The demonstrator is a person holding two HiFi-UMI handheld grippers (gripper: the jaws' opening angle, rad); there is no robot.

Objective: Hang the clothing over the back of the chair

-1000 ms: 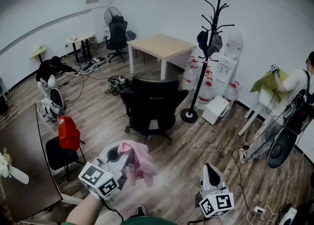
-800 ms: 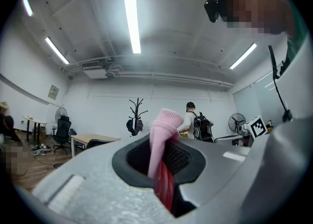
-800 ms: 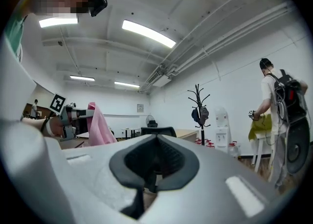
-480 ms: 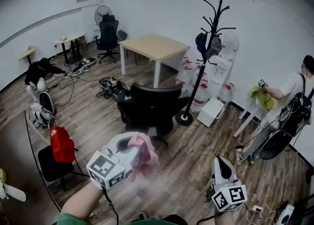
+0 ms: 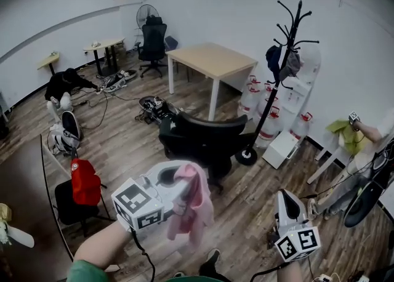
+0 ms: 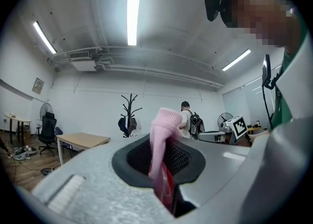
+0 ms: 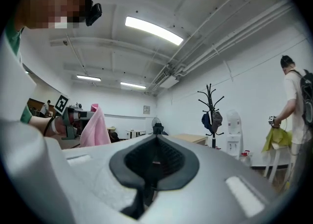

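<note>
In the head view my left gripper [image 5: 177, 179] is shut on a pink piece of clothing [image 5: 192, 207], which hangs down loose from the jaws. The left gripper view shows the pink cloth [image 6: 164, 137] pinched between the dark pads. A black office chair [image 5: 206, 139] stands just beyond it, its back toward me. My right gripper [image 5: 285, 197] is at the lower right, level, with its jaws together and nothing in them [image 7: 155, 162]. From the right gripper view the pink clothing [image 7: 96, 127] hangs off to the left.
A black coat rack [image 5: 280, 71] with bags and a light wooden table [image 5: 212, 59] stand behind the chair. Water jugs [image 5: 258, 99] line the wall. A red backpack [image 5: 84, 181] sits on a small chair at left. A person [image 5: 363, 142] works at right, and another crouches [image 5: 64, 84] far left.
Both grippers have moved forward toward the black chair, which now looks closer. The pink clothing hangs longer below the left gripper. The person at right has moved toward the frame's edge.
</note>
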